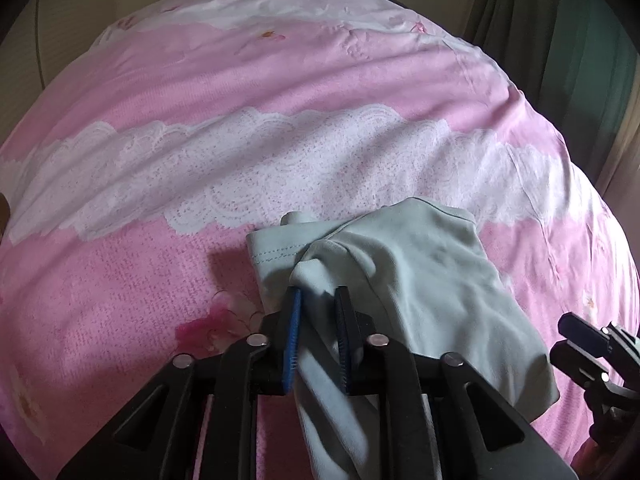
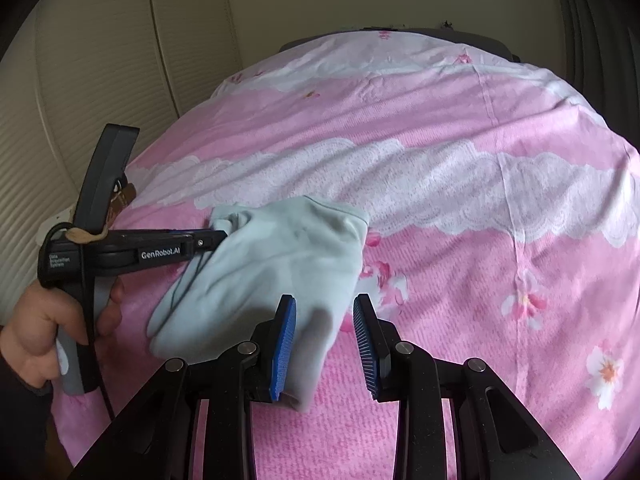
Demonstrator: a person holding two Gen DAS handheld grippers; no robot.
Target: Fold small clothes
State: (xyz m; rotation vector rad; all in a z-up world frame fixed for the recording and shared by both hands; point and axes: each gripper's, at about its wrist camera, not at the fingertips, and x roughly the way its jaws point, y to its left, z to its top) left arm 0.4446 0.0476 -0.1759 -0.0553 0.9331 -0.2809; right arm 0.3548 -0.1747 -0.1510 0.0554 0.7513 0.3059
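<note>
A small pale mint garment [image 1: 420, 272] lies bunched on the pink bed cover; it also shows in the right wrist view [image 2: 276, 264]. My left gripper [image 1: 318, 300] is shut on a fold of the garment at its near left edge, with cloth running back between the blue pads. In the right wrist view the left gripper [image 2: 216, 238] enters from the left, held by a hand. My right gripper [image 2: 325, 312] is open, its jaws wide apart over the garment's near right corner, holding nothing. It shows at the right edge of the left wrist view [image 1: 580, 336].
The bed is covered by a pink sheet with white lace-pattern bands [image 2: 440, 168] and flower prints [image 2: 524, 304]. A cream wall and cupboard door [image 2: 100, 80] stand to the left, green curtains [image 1: 560, 32] to the right. The bed's far edge [image 2: 400, 36] is rounded off.
</note>
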